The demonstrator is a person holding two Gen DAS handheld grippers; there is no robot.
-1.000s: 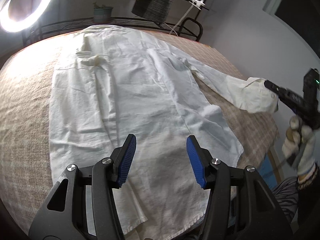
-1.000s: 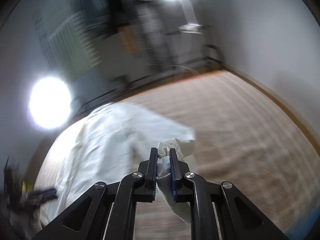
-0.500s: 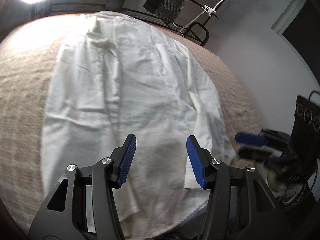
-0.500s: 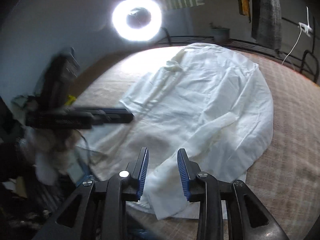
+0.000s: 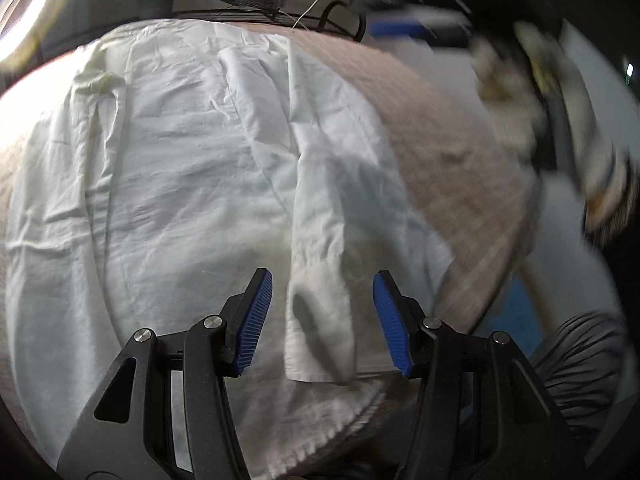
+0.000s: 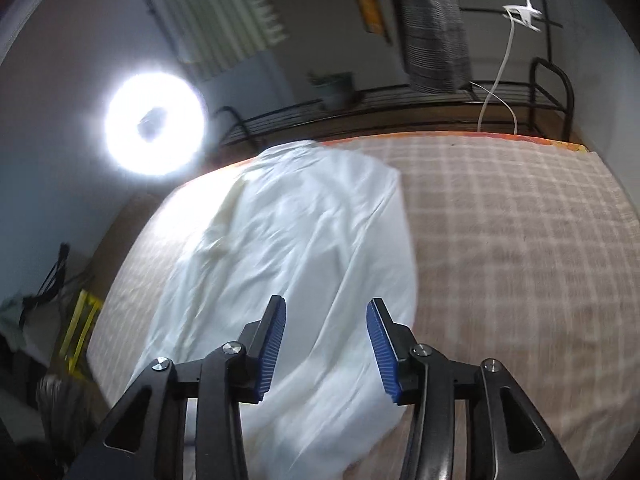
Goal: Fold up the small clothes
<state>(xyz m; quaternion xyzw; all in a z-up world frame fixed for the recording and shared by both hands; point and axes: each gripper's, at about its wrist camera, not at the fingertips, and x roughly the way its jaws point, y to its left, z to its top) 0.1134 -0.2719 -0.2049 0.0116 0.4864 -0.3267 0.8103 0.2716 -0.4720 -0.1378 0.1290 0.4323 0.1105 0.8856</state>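
Observation:
A white long-sleeved shirt (image 5: 180, 184) lies spread flat on a beige checked bed cover (image 5: 452, 152). Its right sleeve (image 5: 320, 264) is folded inward over the body, with the cuff lying near the hem. My left gripper (image 5: 320, 316) is open and empty, its blue pads hovering either side of that cuff. My right gripper (image 6: 326, 348) is open and empty above the shirt (image 6: 296, 264) near its right edge. In the left wrist view the right gripper and gloved hand (image 5: 532, 92) show as a blur at upper right.
A bright ring light (image 6: 154, 130) stands beyond the bed on the left. A black metal rail (image 6: 400, 96) runs along the far side, with dark clothes (image 6: 432, 28) hanging above it and a white cable (image 6: 500, 76). The checked cover (image 6: 520, 240) lies bare right of the shirt.
The right gripper carried the sleeve in over the shirt body, let it go and opened, then drew back to the right. The left gripper moved close over the folded cuff.

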